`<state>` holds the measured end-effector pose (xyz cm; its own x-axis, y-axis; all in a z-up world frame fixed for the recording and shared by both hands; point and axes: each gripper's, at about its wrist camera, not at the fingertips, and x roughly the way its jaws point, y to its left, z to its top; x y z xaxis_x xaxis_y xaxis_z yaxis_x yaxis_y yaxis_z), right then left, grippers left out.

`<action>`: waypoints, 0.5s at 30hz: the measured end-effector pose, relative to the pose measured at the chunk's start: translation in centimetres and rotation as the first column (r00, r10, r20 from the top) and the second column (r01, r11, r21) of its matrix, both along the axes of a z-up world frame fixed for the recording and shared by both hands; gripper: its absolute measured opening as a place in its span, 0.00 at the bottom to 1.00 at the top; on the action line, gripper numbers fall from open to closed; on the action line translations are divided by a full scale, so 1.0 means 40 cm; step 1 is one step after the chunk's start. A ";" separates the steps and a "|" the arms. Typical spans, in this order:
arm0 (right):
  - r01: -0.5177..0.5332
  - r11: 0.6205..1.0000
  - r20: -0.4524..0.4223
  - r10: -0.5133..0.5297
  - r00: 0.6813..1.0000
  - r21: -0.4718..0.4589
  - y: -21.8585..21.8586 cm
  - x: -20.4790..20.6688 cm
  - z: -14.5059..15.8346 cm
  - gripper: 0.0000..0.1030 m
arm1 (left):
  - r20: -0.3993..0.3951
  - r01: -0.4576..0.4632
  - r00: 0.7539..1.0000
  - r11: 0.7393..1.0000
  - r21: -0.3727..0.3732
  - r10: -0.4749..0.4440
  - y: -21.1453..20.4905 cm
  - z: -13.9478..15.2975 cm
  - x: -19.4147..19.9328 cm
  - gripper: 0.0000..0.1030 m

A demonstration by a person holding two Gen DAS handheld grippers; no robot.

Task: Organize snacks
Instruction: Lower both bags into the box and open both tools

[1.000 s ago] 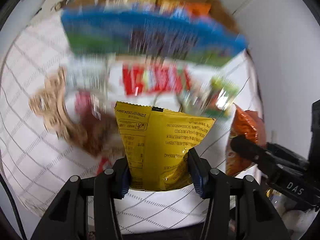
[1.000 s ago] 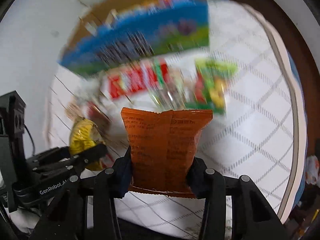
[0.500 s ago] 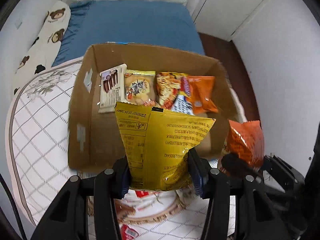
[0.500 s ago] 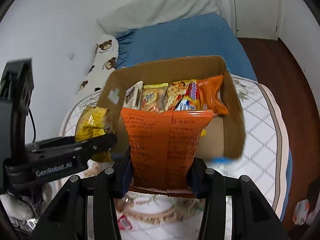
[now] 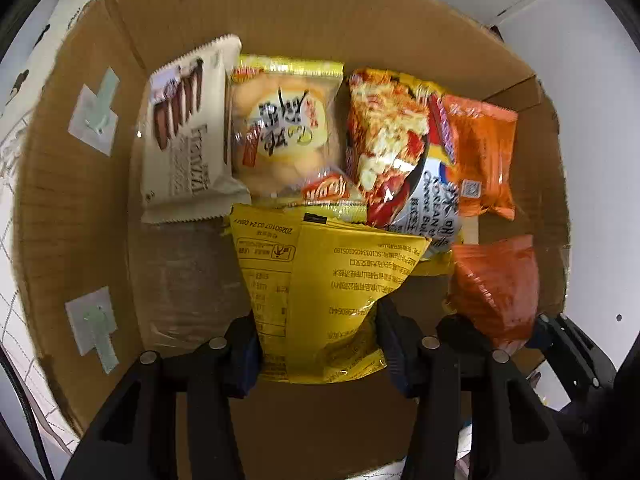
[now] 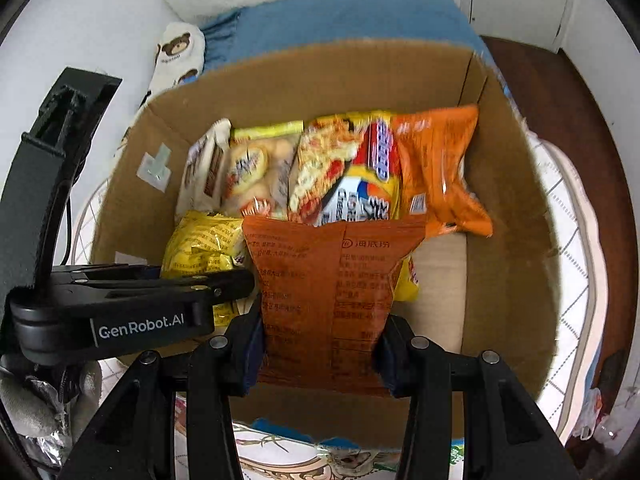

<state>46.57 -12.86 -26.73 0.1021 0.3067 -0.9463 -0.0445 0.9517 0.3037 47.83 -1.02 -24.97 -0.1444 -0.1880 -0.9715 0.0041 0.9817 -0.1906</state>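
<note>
1. Both claws have closed in on the box (image 6: 508, 208) since half a second ago; it now fills the left view.
2. Left claw (image 5: 318, 340) pinches the yellow pack (image 5: 320, 292); right claw (image 6: 322, 346) pinches the orange pack (image 6: 328, 292); each pack stands upright, long axis pointing into the box.
3. Bare box floor lies ahead of both, in front of the stacked row; the left claw looks deeper in.
4. Readable: "GenRobot.AI" on the left claw; "KOREAN" on the noodle pack (image 5: 400, 168); other print is too blurred.
</note>
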 end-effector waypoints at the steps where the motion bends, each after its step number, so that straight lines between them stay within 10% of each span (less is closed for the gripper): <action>1: -0.012 1.000 -0.032 0.012 0.999 0.008 0.002 0.001 -0.017 0.50 | -0.014 0.000 1.000 1.000 -0.004 0.000 -0.001 -0.009 -0.004 0.47; 4: -0.027 1.000 -0.103 0.029 0.994 0.012 0.007 -0.004 -0.058 0.87 | -0.065 0.003 0.998 1.000 -0.013 -0.004 -0.005 -0.040 -0.017 0.50; 8: -0.043 0.999 -0.123 0.041 0.992 -0.010 0.002 -0.009 -0.077 0.91 | -0.020 0.007 1.000 1.000 0.001 -0.007 -0.002 -0.037 -0.026 0.84; 15: -0.031 0.999 -0.088 0.027 0.996 -0.044 -0.017 -0.009 -0.051 0.94 | 0.050 0.006 0.999 1.000 0.027 -0.007 0.004 0.015 -0.034 0.86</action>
